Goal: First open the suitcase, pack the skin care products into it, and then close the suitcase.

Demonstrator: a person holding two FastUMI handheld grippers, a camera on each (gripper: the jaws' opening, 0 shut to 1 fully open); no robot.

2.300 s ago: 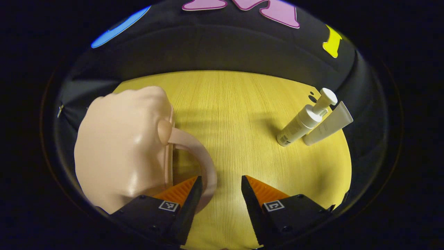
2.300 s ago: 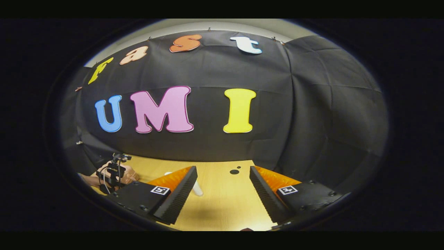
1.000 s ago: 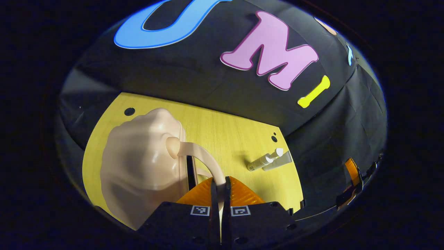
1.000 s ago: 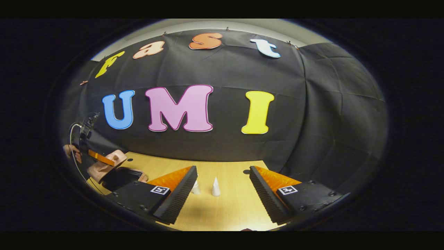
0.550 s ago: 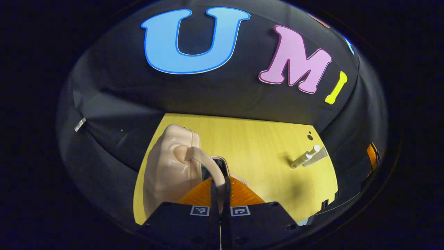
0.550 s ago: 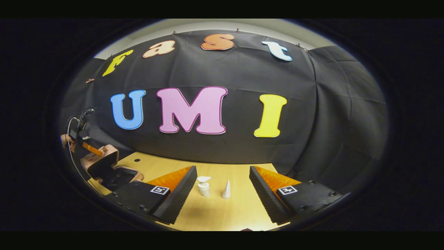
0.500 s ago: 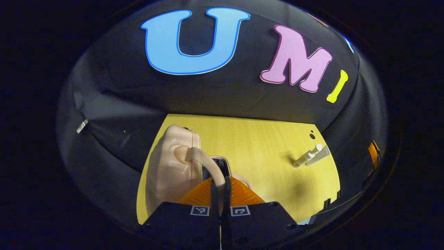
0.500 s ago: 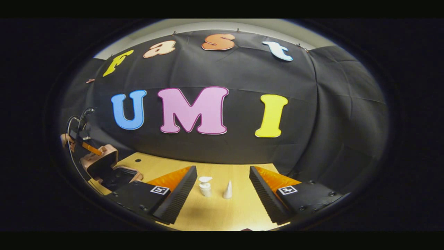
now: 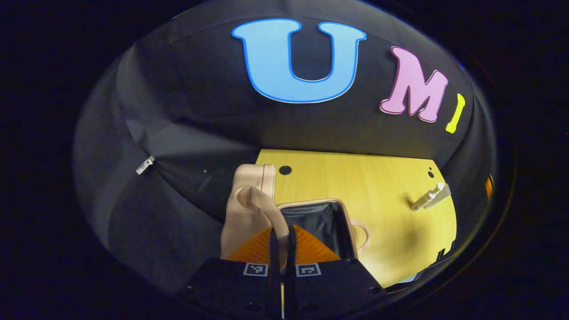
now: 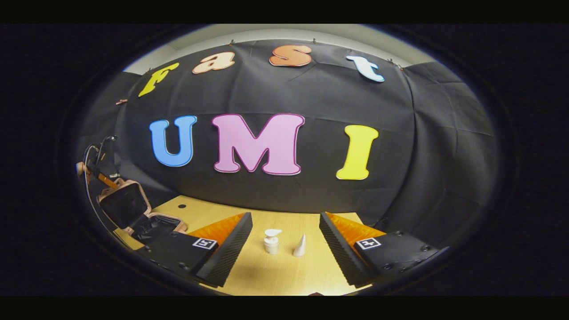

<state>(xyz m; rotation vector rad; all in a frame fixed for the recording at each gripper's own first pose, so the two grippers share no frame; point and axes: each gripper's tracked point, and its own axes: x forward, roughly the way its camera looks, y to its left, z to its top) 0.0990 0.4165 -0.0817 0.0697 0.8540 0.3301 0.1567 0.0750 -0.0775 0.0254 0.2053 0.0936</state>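
Fingers: left gripper (image 9: 281, 242) pinched tight on the lid handle (image 9: 260, 209); right gripper (image 10: 284, 242) spread wide, holding nothing.
Suitcase (image 9: 306, 222): pink, at table's left end; lid (image 9: 244, 200) raised near upright, dark lining exposed.
Pump bottle (image 10: 271, 242), tube (image 10: 300, 246): standing on table (image 9: 378, 178), ahead of right gripper.
Handling advice: ease lid fully back before letting go, lest it drop shut.

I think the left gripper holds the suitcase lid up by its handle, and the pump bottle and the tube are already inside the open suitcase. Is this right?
Not quite. The left gripper does grip the handle with the suitcase open, but the pump bottle and the tube stand on the table, outside it. The right gripper view shows them ahead of the open right gripper.
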